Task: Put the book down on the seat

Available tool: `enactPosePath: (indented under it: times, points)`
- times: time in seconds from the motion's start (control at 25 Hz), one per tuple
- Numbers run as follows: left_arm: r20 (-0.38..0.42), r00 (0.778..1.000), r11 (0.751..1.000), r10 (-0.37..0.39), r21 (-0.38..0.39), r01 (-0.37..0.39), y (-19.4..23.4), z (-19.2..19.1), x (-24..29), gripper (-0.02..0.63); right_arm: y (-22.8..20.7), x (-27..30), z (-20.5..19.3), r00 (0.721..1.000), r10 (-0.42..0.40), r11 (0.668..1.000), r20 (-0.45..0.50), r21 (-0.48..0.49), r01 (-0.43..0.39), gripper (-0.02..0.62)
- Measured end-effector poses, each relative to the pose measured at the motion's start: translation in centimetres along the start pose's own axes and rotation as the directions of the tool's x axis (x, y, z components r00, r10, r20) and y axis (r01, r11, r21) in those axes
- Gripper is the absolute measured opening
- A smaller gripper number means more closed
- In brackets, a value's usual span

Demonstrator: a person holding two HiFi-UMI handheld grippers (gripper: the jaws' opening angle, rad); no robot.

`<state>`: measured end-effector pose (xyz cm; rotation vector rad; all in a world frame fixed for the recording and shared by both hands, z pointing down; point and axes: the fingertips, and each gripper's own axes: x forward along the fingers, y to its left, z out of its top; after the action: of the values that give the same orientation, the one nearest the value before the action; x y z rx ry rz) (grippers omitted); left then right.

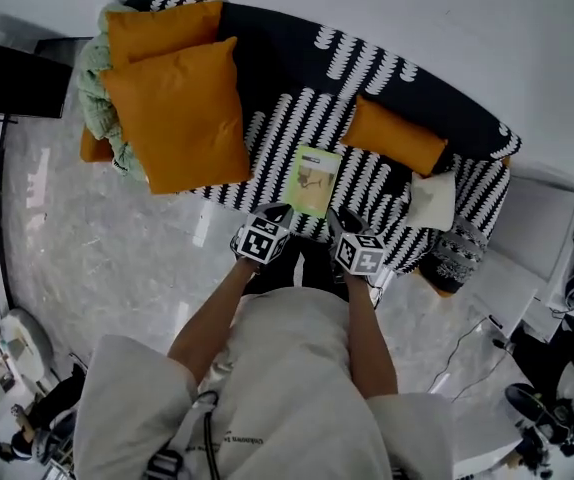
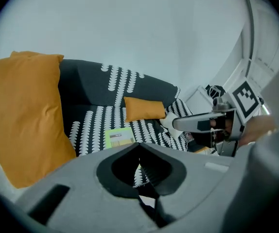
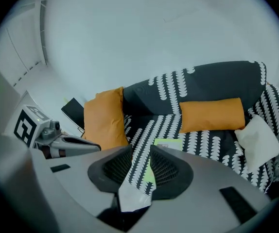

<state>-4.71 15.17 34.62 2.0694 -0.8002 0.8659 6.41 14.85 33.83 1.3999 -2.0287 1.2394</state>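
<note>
Book [image 1: 313, 180] lies flat on seat [image 1: 367, 183] — long axis front-to-back.

Pale short-sleeved shirt [image 1: 287, 368]; grey left gripper [image 1: 279, 211] and right gripper [image 1: 333, 218] bear black-and-white marker cubes [image 1: 261, 240].

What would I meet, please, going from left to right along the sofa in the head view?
green knitted blanket → large orange cushion → book → small orange cushion → white cushion
</note>
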Motion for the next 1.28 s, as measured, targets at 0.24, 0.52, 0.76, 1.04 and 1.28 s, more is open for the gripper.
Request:
enactPosePath:
  times: [0.24,0.52,0.76,1.04,1.28]
  points:
    - [0.040,0.998,0.999,0.040,-0.016,-0.040,0.9,1.4,-0.9,0.000,-0.3,0.1,1.5,0.998,-0.033,0.999,0.053,0.006,0.033,0.087]
    - [0.111,0.990,0.996,0.091,-0.032,-0.088,0.0,2.9,-3.6,0.000,2.1,-1.5,4.8,0.995,0.006,0.997,0.099,-0.073,0.001,0.055]
    - [0.192,0.967,0.983,0.167,-0.109,-0.148,-0.9,3.2,-6.3,0.000,2.9,-4.3,5.3,0.992,0.036,0.995,0.119,-0.096,-0.025,0.034]
    - [0.241,0.957,0.985,0.159,-0.098,-0.139,-7.5,2.5,-5.5,0.000,2.4,-8.3,2.9,0.990,0.060,0.986,0.124,-0.165,-0.039,0.018]
    - [0.243,0.956,0.985,0.166,-0.082,-0.150,-11.9,-0.4,-5.9,0.000,2.1,-12.0,0.4,0.986,0.093,0.973,0.141,-0.224,-0.060,0.008]
